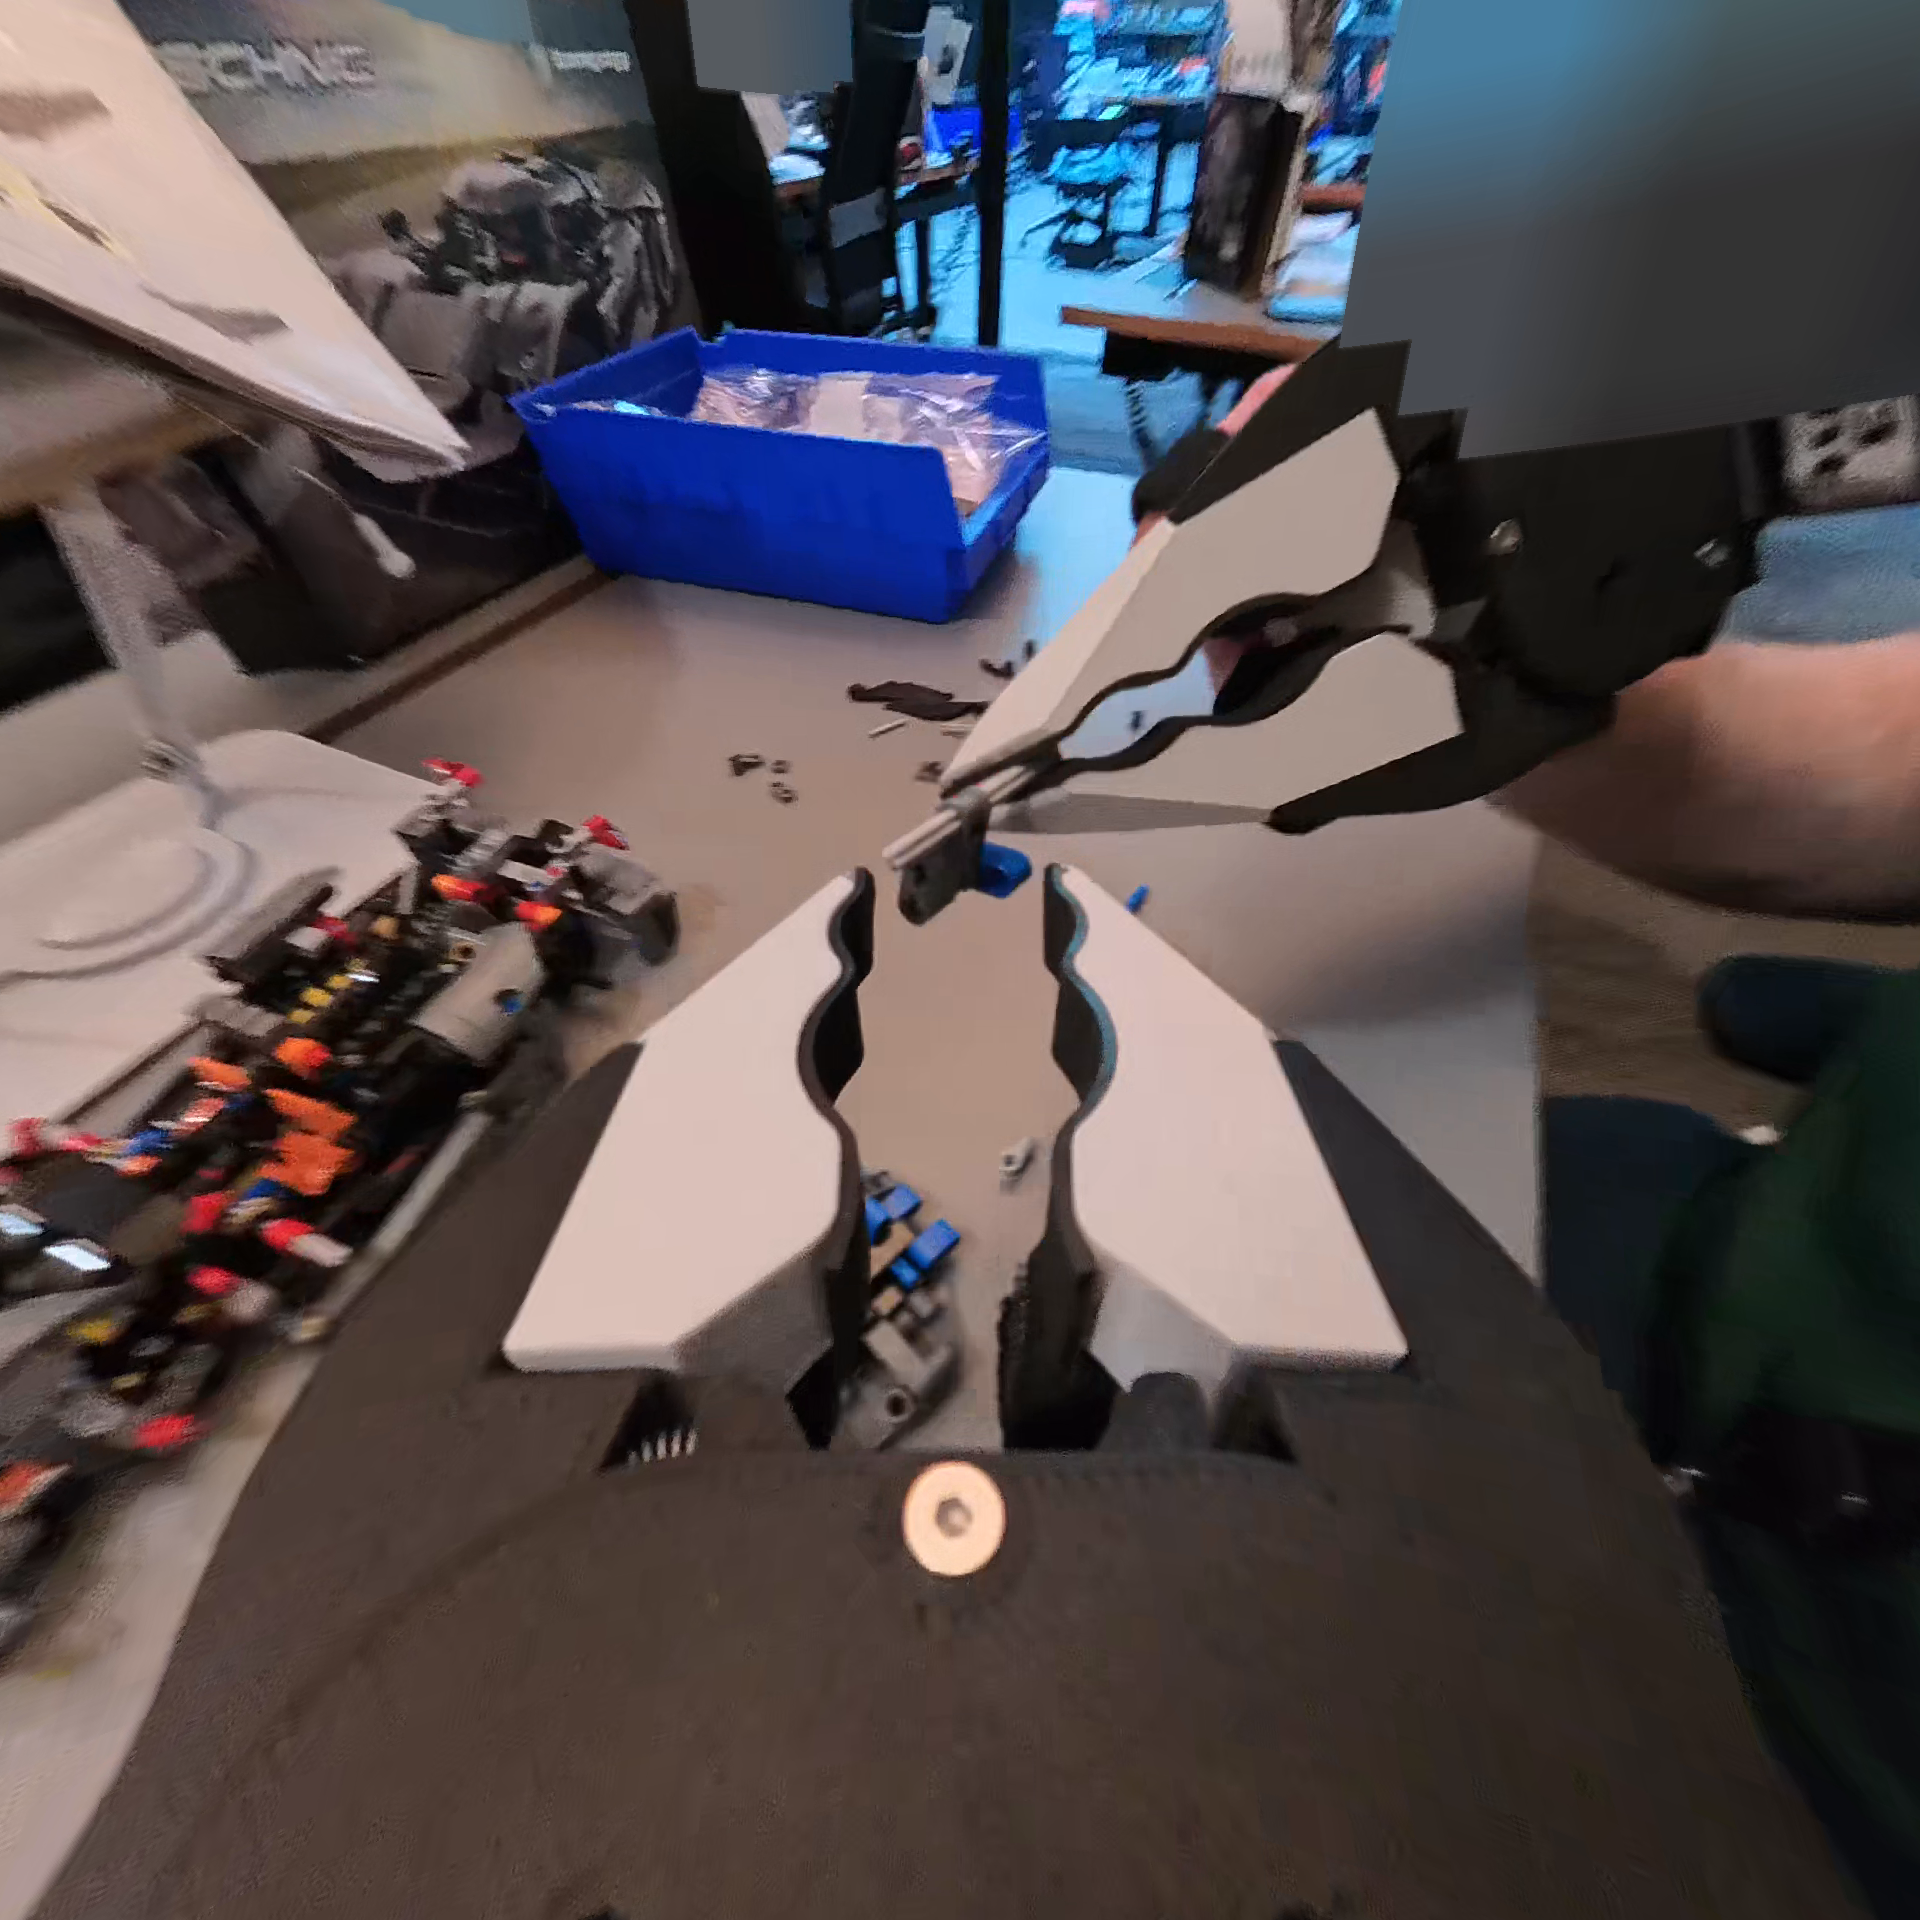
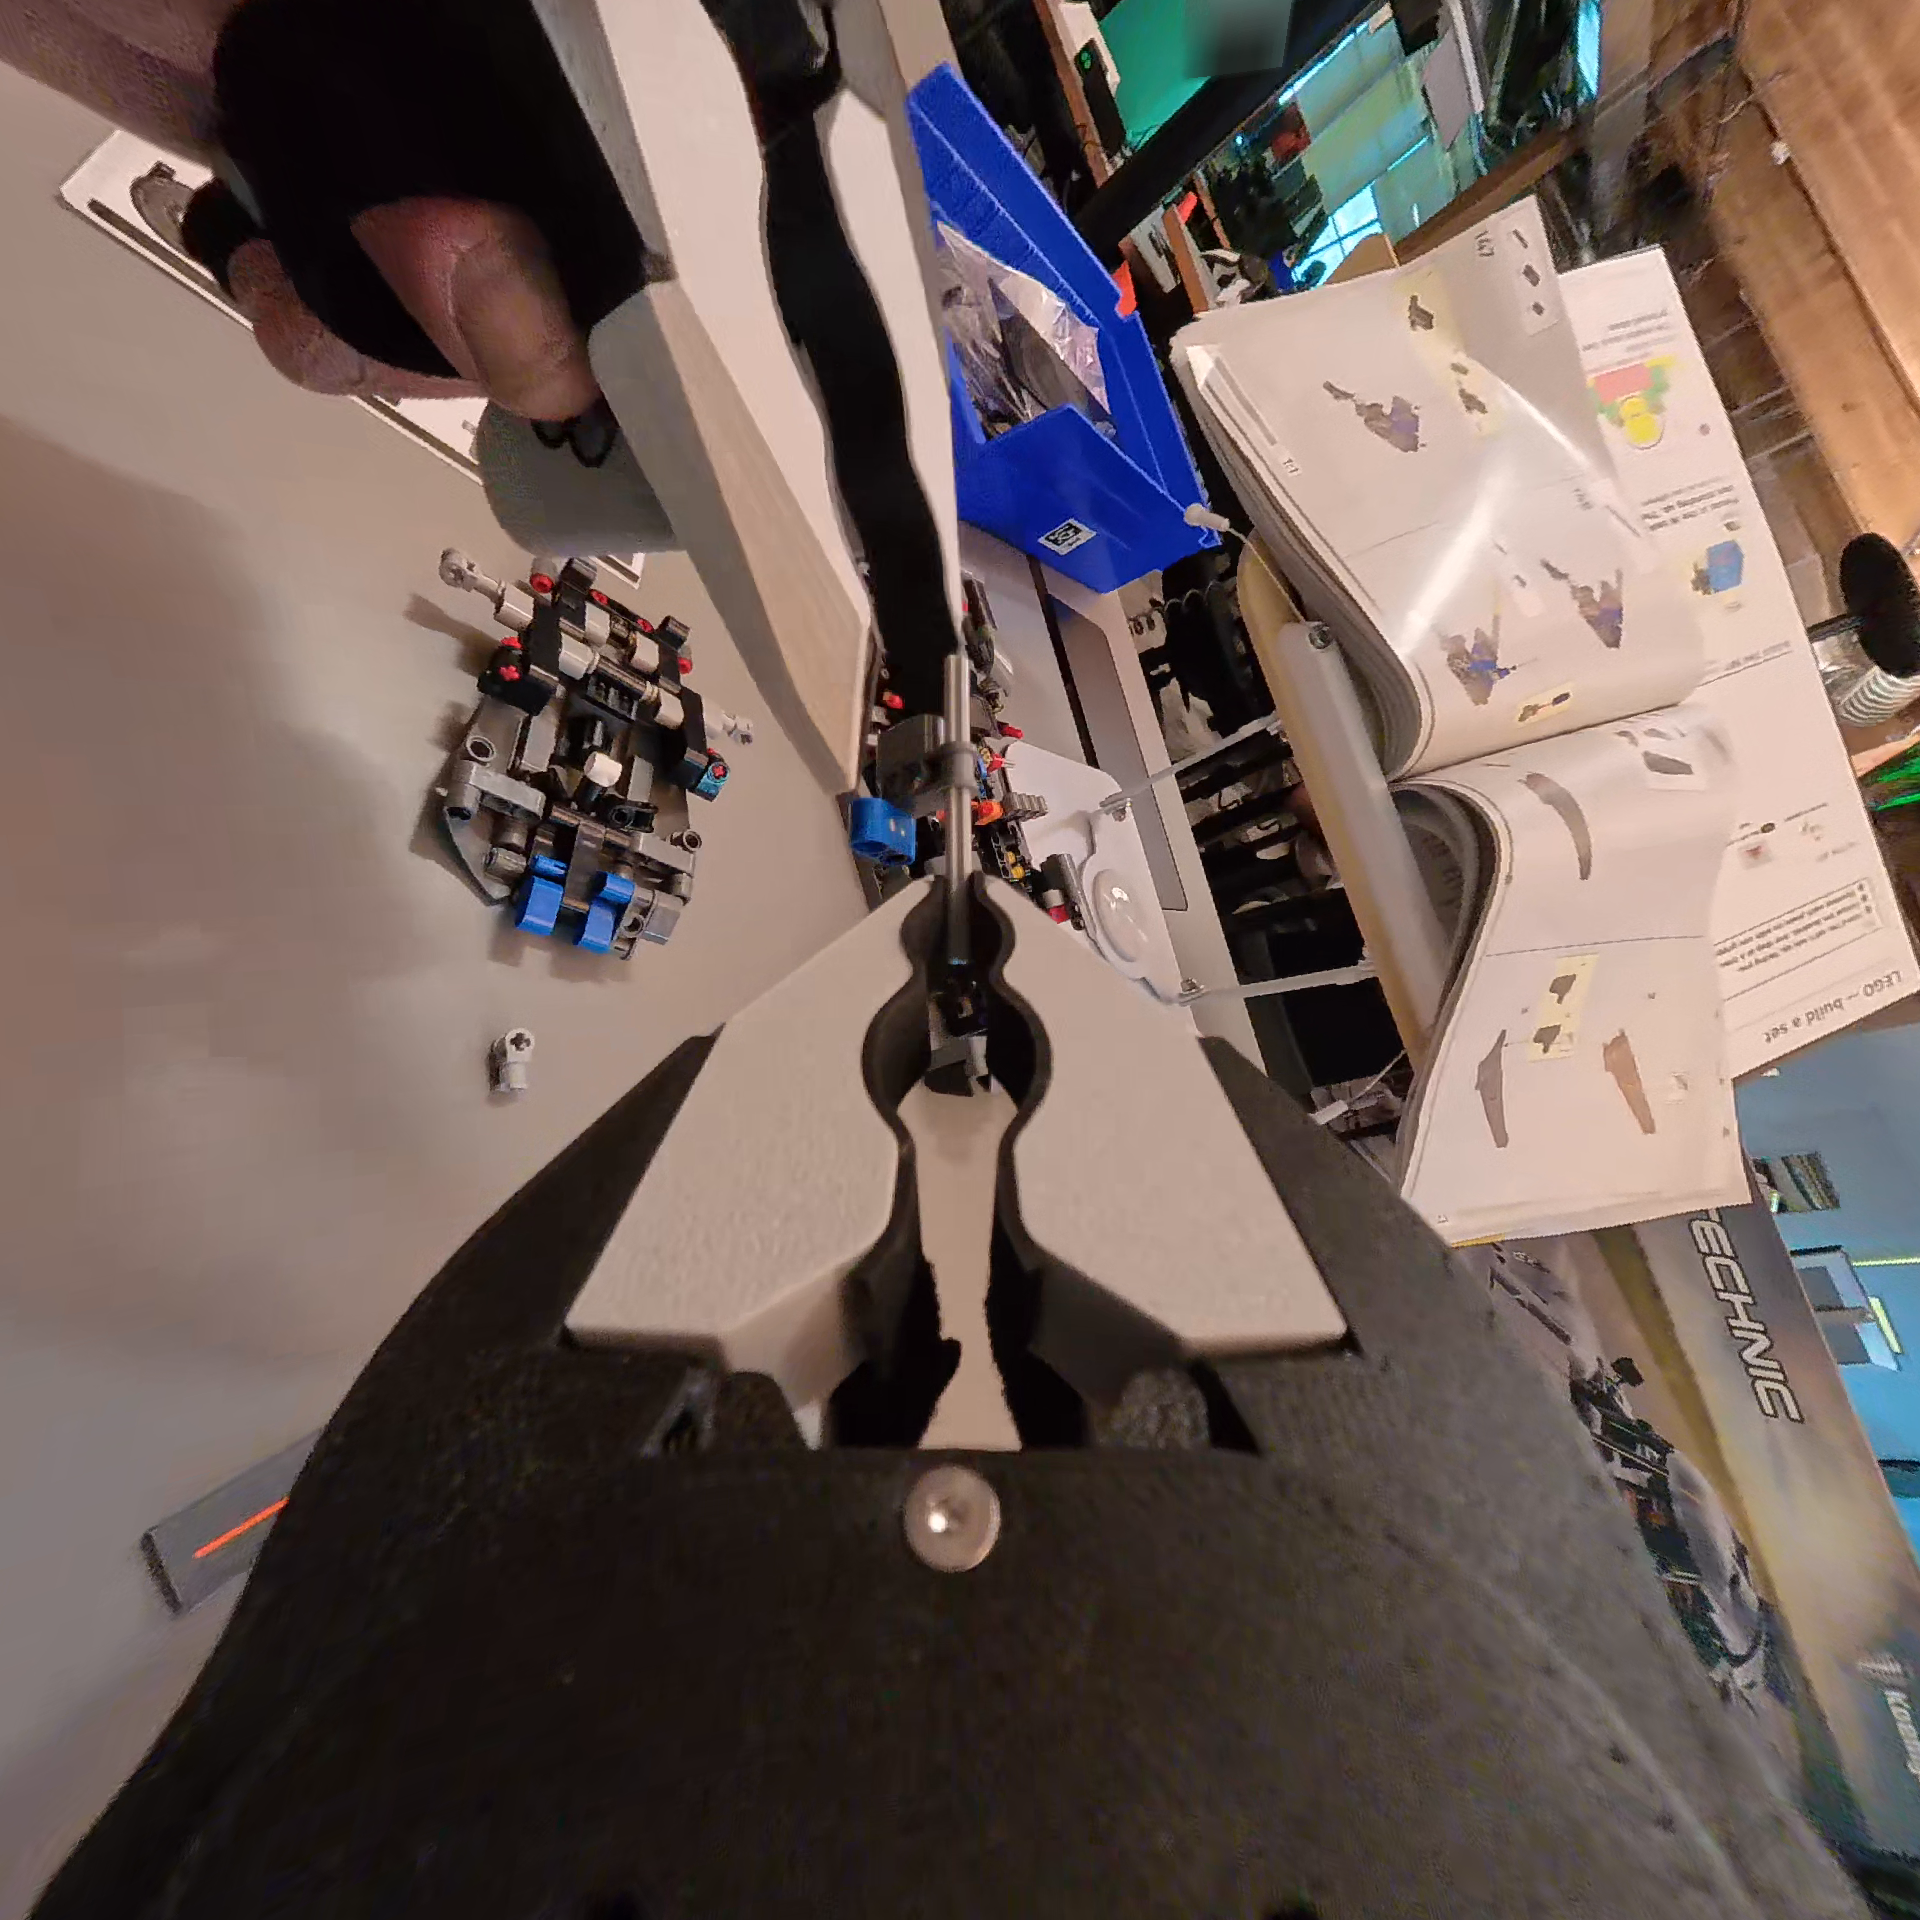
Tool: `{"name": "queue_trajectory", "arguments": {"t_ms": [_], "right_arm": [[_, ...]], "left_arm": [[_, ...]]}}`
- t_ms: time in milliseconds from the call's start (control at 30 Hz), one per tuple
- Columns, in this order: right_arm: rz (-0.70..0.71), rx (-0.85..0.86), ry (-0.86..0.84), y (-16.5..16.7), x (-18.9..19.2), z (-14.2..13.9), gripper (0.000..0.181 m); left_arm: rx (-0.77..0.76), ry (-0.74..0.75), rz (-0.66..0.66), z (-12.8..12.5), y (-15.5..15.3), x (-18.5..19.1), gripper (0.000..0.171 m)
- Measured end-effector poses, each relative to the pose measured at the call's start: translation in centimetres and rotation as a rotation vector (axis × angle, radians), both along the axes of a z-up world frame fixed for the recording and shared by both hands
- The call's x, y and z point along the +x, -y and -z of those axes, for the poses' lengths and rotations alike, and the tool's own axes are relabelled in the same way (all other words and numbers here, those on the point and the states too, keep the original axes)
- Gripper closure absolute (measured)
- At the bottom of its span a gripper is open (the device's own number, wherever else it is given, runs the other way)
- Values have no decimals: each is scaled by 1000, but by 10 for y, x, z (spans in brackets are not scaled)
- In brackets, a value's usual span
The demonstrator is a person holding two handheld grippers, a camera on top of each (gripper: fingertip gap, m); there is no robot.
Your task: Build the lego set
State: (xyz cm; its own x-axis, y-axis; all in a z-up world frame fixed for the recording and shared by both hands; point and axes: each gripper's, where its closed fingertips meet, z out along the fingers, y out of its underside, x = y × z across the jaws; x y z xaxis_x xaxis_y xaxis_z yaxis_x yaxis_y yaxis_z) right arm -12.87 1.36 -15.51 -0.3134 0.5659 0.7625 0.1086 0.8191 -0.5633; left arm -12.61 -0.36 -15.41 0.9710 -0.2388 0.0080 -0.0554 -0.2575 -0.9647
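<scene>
My right gripper (image 2: 956,891) is shut on a thin grey axle (image 2: 955,790) that carries a black connector (image 2: 902,756) and a blue piece (image 2: 879,831). In the left wrist view the right gripper (image 1: 961,787) comes in from the right and holds this small axle part (image 1: 935,857) just in front of my left gripper (image 1: 958,883). The left gripper is open and empty, its fingertips on either side of the part without touching it. In the right wrist view the left gripper (image 2: 902,717) reaches in from above. A small grey and black sub-assembly (image 2: 582,769) with blue pieces lies on the table.
A larger black, orange and red model (image 1: 312,1039) lies at the left. A blue bin (image 1: 790,499) with plastic bags stands behind. An open instruction book (image 2: 1507,623) rests on a stand. A loose grey connector (image 2: 511,1060) and small black pieces (image 1: 914,696) lie on the grey table (image 1: 675,665). My left and right fingertips are right by each other.
</scene>
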Motion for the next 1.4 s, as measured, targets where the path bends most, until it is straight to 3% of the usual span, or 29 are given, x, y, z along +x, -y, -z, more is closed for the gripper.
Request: {"name": "queue_trajectory", "arguments": {"t_ms": [200, 433, 633, 800, 867, 967, 1067, 1267, 1333, 1400], "right_arm": [[-23, 36, -27, 1, 3, -2, 181], [-27, 236, -90, 6, 4, 0, 181], [-39, 304, -112, 10, 4, 4, 181], [-33, 282, -115, 6, 2, 3, 180], [-26, 218, -93, 4, 1, 4, 170], [-25, 24, 7, -1, 0, 12, 153], [-44, -203, 135, -5, 2, 21, 151], [-248, -741, 317, 15, 15, 6, 157], [-293, -840, 335, 17, 17, -1, 159], [-298, -835, 328, 16, 17, -2, 169]], "left_arm": [[8, 201, 63, -2, -1, 5, 147], [-68, 653, 182, -4, 0, 11, 130], [-132, 718, 169, 7, -2, 12, 146], [-111, 669, 152, 6, -4, 11, 148], [-66, 628, 138, 3, -6, 8, 149], [-2, 488, 91, -3, -7, 2, 149], [55, 263, 61, -9, -6, 2, 149], [134, -130, 32, -18, -7, 9, 148], [143, -202, 42, -18, -7, 12, 148], [146, -252, 46, -17, -8, 14, 148]]}}
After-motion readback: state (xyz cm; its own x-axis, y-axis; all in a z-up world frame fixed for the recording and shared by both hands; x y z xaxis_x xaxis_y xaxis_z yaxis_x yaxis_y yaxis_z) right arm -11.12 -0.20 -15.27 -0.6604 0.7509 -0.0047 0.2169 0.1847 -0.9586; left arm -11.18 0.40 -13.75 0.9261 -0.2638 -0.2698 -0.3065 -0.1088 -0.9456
